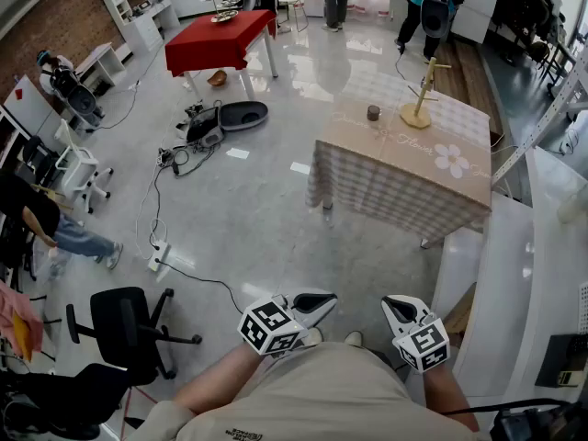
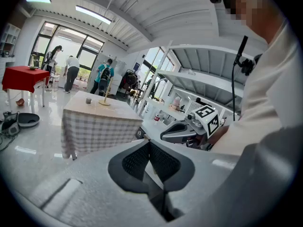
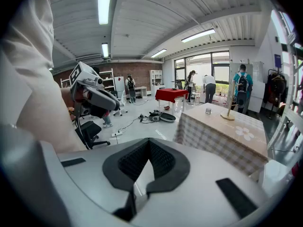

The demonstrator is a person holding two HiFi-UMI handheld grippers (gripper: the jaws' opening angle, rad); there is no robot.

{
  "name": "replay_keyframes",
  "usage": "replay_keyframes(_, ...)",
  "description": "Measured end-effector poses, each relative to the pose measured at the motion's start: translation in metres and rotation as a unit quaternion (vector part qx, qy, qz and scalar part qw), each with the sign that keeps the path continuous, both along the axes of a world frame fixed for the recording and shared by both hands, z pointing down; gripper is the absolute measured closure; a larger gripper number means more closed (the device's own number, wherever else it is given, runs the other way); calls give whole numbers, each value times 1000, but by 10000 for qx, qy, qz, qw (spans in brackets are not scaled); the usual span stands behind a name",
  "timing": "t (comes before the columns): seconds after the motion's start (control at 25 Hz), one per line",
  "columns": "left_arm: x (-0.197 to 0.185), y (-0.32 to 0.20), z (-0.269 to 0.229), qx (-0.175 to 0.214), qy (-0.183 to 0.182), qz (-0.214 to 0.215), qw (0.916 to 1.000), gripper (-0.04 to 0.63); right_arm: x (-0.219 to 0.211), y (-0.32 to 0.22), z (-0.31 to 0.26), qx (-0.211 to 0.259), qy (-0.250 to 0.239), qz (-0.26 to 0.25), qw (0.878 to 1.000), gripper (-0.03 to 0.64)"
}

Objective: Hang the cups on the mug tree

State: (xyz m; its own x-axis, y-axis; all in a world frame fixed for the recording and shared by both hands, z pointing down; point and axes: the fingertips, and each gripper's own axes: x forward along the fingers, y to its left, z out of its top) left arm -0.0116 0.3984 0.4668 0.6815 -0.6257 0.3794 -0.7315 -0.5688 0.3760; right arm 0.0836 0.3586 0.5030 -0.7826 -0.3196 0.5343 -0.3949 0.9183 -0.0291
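One cup (image 1: 373, 113) and one mug tree (image 1: 422, 92) show. There are two tables: one checked table (image 1: 404, 177), one red table (image 1: 219, 40). Two grippers: left gripper (image 1: 317, 303), right gripper (image 1: 397, 309).

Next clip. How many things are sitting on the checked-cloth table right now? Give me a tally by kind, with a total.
cup: 1
mug tree: 1
Total: 2
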Motion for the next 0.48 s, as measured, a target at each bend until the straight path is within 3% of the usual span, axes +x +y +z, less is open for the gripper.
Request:
replay_keyframes(0.28,-35,-1,25,-81,-62,22,9999,588,-32,-4,18,-59,-17,48,10000,604)
replay_keyframes(0.48,-38,-27,32,-180,-15,4,9998,588,-39,-37,27,-139,-2,-43,9999,604)
